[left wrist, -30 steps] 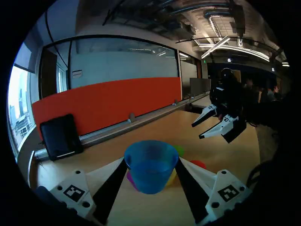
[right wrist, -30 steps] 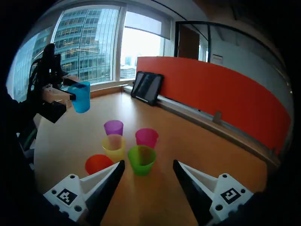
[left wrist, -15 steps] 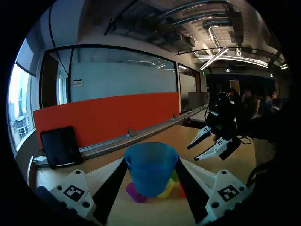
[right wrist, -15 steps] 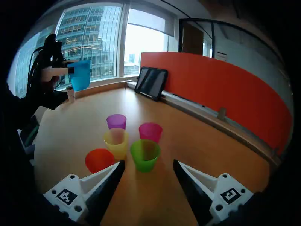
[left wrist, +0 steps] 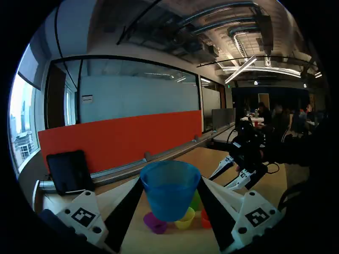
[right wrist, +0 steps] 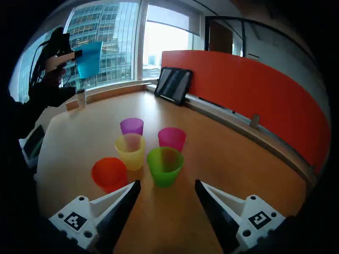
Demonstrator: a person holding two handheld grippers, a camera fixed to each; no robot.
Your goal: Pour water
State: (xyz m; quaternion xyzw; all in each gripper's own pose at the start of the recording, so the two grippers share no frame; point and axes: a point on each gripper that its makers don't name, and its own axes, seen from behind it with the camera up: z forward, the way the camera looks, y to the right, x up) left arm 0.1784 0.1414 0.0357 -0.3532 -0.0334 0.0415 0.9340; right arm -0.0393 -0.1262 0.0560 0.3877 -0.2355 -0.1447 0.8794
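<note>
A translucent blue cup (left wrist: 170, 197) stands upright between the fingers of my left gripper (left wrist: 170, 180), which is shut on it; its lower part looks darker, as if it holds water. It is held high above a cluster of cups on the wooden table. In the right gripper view that blue cup (right wrist: 89, 59) hangs at the upper left. Below it stand a purple cup (right wrist: 131, 126), a magenta cup (right wrist: 171, 139), a yellow cup (right wrist: 130, 151), a green cup (right wrist: 165, 166) and a red cup (right wrist: 109, 174). My right gripper (right wrist: 167, 191) is open just before the green cup, holding nothing.
A dark tablet (right wrist: 173, 84) leans against the orange partition (right wrist: 254, 97) at the table's far edge. A small jar (right wrist: 81, 96) stands near the window sill. The wooden table (right wrist: 237, 161) runs off to the right. People sit in the background (left wrist: 275, 118).
My left gripper has lifted the blue cup higher above the table. The right gripper has stayed open and drawn a little closer to the cups.
</note>
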